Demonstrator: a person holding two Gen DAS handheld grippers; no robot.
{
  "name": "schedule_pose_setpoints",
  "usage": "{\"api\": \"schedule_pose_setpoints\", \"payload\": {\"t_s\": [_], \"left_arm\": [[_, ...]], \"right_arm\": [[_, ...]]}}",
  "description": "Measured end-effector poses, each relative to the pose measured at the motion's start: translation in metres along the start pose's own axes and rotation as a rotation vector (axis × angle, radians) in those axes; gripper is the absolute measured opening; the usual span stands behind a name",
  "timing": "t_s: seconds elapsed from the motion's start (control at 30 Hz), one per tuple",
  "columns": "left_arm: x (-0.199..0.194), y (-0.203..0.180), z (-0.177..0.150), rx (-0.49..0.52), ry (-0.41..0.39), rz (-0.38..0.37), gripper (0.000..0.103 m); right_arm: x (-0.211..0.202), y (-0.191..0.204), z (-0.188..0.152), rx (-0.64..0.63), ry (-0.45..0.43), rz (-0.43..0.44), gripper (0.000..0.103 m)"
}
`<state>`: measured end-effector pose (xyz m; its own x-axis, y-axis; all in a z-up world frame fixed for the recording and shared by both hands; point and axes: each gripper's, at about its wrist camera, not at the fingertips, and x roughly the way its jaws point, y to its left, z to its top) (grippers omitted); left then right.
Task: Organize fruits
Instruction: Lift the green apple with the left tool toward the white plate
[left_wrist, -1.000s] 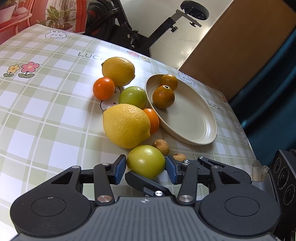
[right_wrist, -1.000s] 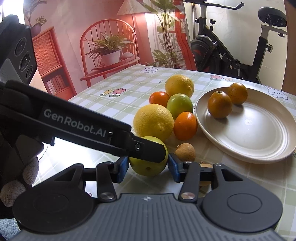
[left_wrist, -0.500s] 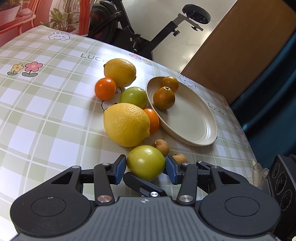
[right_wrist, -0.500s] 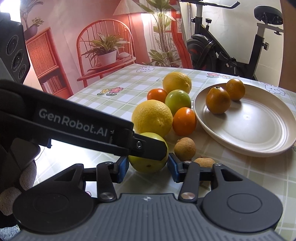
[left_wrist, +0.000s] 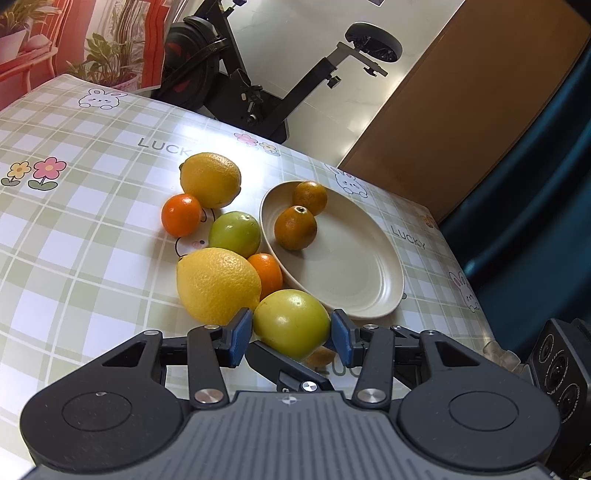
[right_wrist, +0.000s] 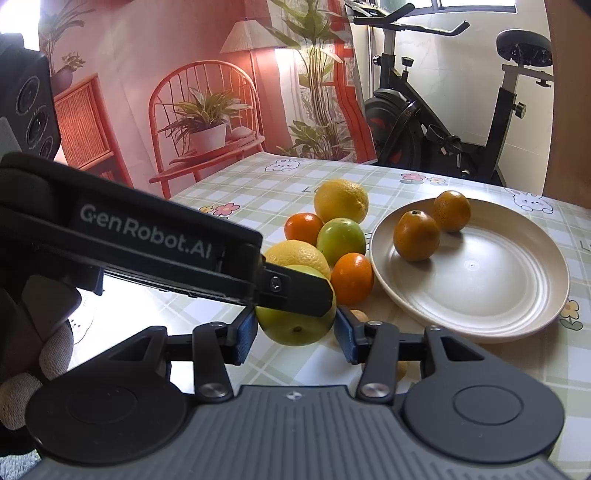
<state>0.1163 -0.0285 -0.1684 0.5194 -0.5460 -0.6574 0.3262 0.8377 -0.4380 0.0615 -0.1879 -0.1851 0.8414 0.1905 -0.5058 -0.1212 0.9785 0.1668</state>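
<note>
Both grippers clamp one green fruit (left_wrist: 291, 319): left gripper (left_wrist: 291, 334) and right gripper (right_wrist: 296, 329) pads press its sides. It sits raised just beside the plate (left_wrist: 369, 295) rim, touching the near lemon (left_wrist: 218, 284). Plate holds two fruits at its far end; near half bare. Tablecloth (left_wrist: 74, 258) open at left.

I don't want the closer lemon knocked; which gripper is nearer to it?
Left. The left gripper, gripping the green fruit, sits right beside the closer lemon. The right gripper grips it too, but a left finger lies between it and the lemon.
</note>
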Motion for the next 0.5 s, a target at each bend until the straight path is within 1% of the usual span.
{"api": "schedule_pose_setpoints", "payload": {"t_s": [0.07,0.3,0.5], "left_arm": [[-0.003,-0.004,0.0,-0.004,-0.01,-0.002,0.049],[-0.009,-0.007,0.003,-0.019,-0.024,0.005,0.049],[-0.024,-0.014,0.003,-0.011,-0.065,0.034,0.049]], "right_arm": [[-0.003,-0.003,0.005,0.014,-0.006,-0.001,0.048],[-0.014,0.001,0.012,-0.008,-0.018,-0.004,0.048],[-0.022,0.007,0.02,-0.018,-0.033,0.007,0.048]]}}
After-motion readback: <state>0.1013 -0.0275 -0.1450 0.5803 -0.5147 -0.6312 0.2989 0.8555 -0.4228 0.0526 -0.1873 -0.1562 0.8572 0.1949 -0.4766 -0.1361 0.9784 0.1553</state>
